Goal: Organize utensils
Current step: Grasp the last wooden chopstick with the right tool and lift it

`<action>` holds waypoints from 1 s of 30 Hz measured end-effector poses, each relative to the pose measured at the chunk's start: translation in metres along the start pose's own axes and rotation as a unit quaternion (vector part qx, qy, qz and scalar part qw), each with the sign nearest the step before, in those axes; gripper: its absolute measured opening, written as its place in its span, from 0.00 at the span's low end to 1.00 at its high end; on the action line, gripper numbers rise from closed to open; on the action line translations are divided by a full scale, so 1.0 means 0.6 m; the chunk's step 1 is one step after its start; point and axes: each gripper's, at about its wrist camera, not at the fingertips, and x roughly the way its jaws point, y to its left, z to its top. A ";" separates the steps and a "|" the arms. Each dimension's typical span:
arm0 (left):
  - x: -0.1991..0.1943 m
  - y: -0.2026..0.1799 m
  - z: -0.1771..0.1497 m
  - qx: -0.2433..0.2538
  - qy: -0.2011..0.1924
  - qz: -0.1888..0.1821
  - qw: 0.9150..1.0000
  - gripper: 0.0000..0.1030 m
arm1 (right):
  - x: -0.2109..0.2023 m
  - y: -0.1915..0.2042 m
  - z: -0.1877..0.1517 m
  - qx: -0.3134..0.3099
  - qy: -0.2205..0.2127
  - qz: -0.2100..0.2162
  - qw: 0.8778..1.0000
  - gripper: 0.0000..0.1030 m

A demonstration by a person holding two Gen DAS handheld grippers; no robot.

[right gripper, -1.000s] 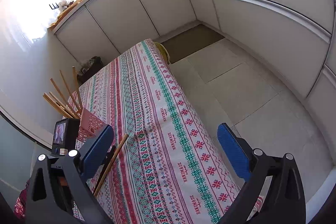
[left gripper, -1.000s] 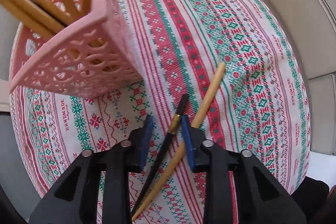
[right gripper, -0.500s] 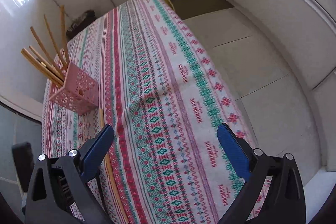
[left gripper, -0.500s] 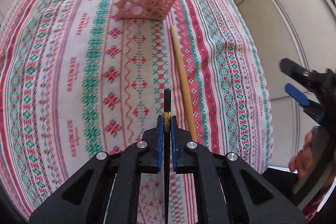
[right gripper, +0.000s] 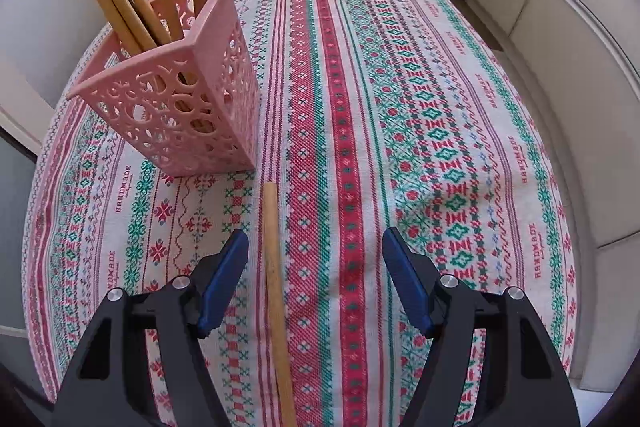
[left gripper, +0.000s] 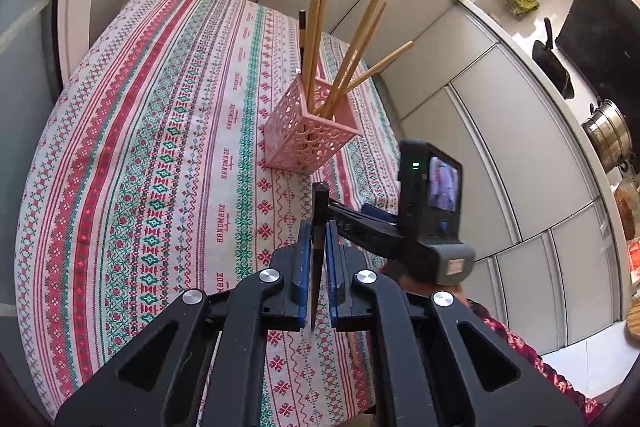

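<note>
My left gripper is clamped on the black chopstick, centre frame, below the pink basket. Right gripper jaws have just been closing, not touching the wooden chopstick lying between them on the cloth.

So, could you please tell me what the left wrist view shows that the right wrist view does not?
Only the left wrist view shows the left gripper, its jaws shut on a thin dark chopstick, plus the kitchen counter with a steel pot.

Only the right wrist view shows the light wooden chopstick lying on the cloth between the right gripper's open jaws, which have just been closing but do not touch it.

Both show the pink perforated plastic basket holding upright wooden chopsticks, and the red-and-green patterned tablecloth.
</note>
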 end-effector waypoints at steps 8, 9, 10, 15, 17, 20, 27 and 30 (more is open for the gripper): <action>-0.027 0.012 -0.005 0.002 -0.013 -0.006 1.000 0.08 | -0.002 -0.012 -0.015 -0.013 0.034 0.060 0.998 0.07; -0.027 0.012 -0.005 0.005 -0.014 -0.006 1.000 0.08 | -0.010 -0.027 -0.023 -0.004 0.036 0.068 0.997 0.07; -0.027 0.012 -0.006 0.008 -0.015 -0.006 1.000 0.08 | -0.024 -0.043 -0.031 0.007 0.027 0.081 0.996 0.07; -0.027 -0.002 -0.015 0.025 -0.019 0.010 0.999 0.08 | -0.136 -0.118 -0.076 0.045 -0.089 0.159 0.982 0.08; -0.023 -0.010 -0.020 0.034 -0.019 0.014 0.999 0.08 | -0.175 -0.131 -0.091 0.044 -0.127 0.169 0.976 0.08; -0.019 -0.020 -0.028 0.045 -0.021 0.026 0.998 0.08 | -0.227 -0.147 -0.112 0.038 -0.189 0.168 0.967 0.08; -0.016 -0.041 -0.043 0.065 -0.027 0.034 0.997 0.08 | -0.326 -0.164 -0.170 0.017 -0.277 0.161 0.947 0.08; -0.010 -0.036 -0.046 0.062 -0.022 0.046 0.997 0.08 | -0.272 -0.162 -0.136 0.013 -0.176 0.143 0.974 0.08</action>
